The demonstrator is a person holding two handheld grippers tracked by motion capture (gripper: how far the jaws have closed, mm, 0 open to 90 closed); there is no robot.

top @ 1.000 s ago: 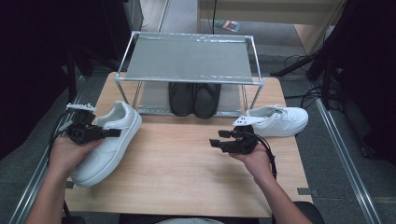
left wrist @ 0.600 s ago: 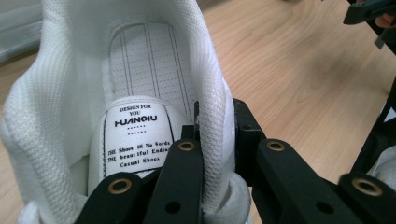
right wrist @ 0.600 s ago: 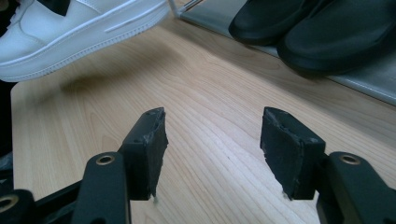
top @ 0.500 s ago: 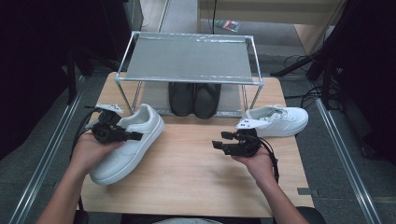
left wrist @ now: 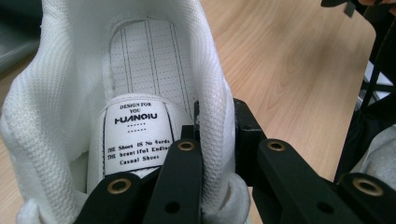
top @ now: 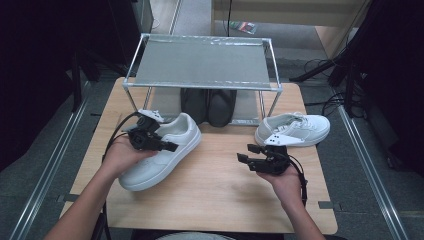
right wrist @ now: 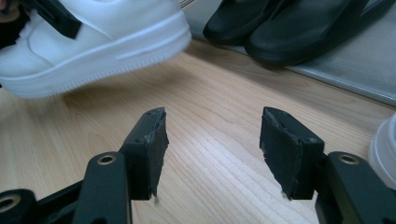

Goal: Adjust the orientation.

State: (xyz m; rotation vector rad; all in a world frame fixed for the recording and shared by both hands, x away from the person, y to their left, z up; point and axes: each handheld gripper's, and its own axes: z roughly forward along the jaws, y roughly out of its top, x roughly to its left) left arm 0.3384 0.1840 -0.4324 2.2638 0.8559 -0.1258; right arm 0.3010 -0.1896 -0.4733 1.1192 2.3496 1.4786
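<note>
Two white sneakers are counted: one white sneaker (top: pixel 162 152), gripped at its heel collar by the clenched jaws of the left gripper (top: pixel 150 140), lies on the tabletop (top: pixel 210 185) at the left with its long axis running diagonally toward the rack (top: pixel 202 62); the second white sneaker (top: pixel 295 129) rests at the right, just beyond the right gripper (top: pixel 247 154), whose jaws are spread and hold nothing. Two black shoes (top: pixel 209 105) are stored under the rack

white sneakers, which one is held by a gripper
The white sneaker at the table's left: the left gripper is clamped on its heel collar. The other white sneaker, right of the rack, lies free; the right gripper is open.
</note>
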